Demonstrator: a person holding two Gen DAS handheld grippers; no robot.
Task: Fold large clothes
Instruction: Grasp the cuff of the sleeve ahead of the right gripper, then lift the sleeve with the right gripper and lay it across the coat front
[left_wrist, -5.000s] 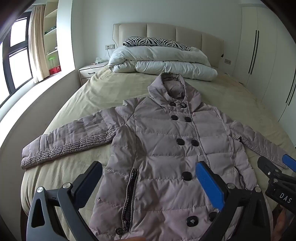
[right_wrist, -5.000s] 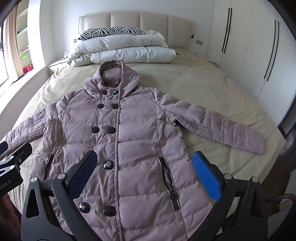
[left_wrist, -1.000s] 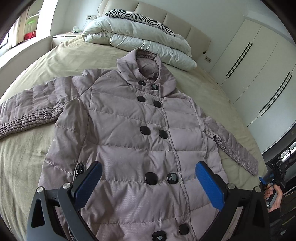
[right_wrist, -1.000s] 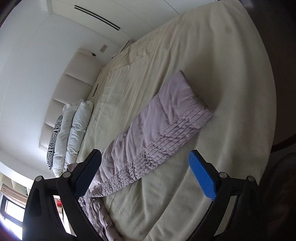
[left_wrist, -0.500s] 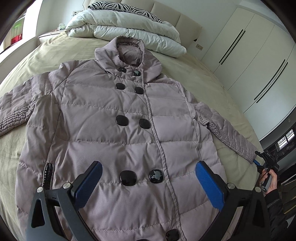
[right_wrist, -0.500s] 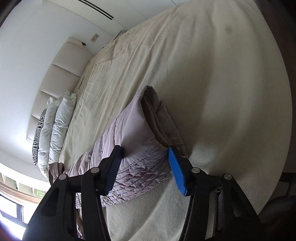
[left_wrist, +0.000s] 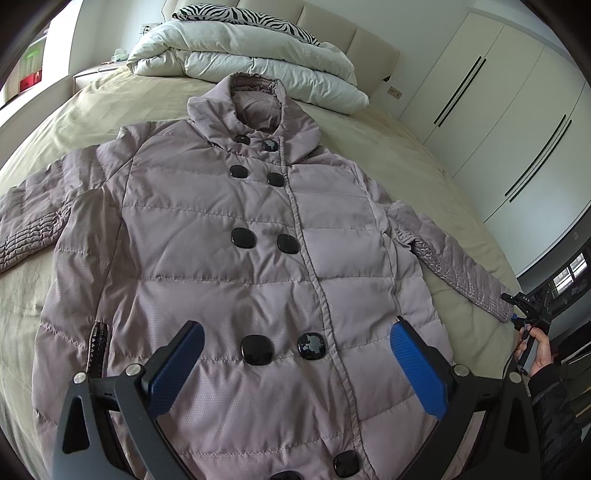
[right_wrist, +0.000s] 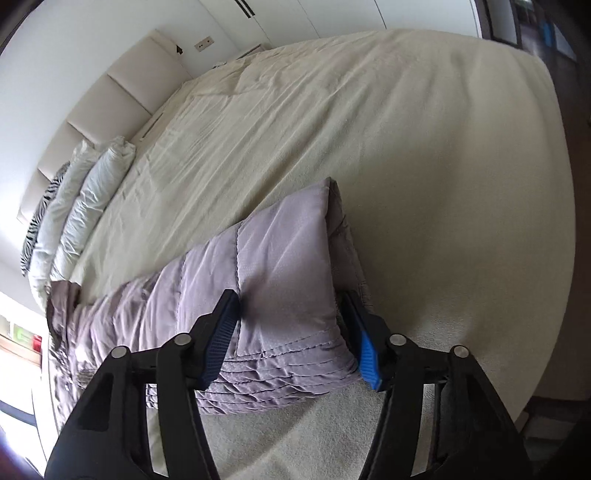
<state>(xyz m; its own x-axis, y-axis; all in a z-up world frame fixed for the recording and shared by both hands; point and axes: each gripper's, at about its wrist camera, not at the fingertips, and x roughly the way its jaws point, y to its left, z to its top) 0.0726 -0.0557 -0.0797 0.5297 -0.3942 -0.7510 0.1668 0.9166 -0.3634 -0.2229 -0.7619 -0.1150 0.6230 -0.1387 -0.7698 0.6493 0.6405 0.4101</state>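
Left wrist view. Item: quilted mauve coat (left_wrist: 229, 266), laid flat and face up on the bed (left_wrist: 399, 155), buttoned down the front with paired black buttons (left_wrist: 243, 238), collar toward the headboard, both sleeves spread out to the sides. Left gripper (left_wrist: 295, 363) hovered above the lower front of the coat, its blue-padded fingers (left_wrist: 177, 363) wide apart with nothing between them. Zipped pocket (left_wrist: 96, 347) lay at the coat's edge, just beside that finger. Folded white duvet (left_wrist: 251, 62) and zebra-print pillow (left_wrist: 240, 14) were stacked at the head of the bed. Wardrobe doors (left_wrist: 509, 110) stood beyond the bed. At the far cuff, the right gripper (left_wrist: 522, 306) met the sleeve end (small in this view).

Right wrist view. Item: coat sleeve (right_wrist: 280, 266), cuff end, lying on the bed (right_wrist: 369, 129). Right gripper (right_wrist: 291, 332) had its fingers (right_wrist: 218, 345) closed in against both sides of the cuff, pressing the padded fabric between them. Duvet (right_wrist: 85, 195) lay near the headboard (right_wrist: 110, 99)
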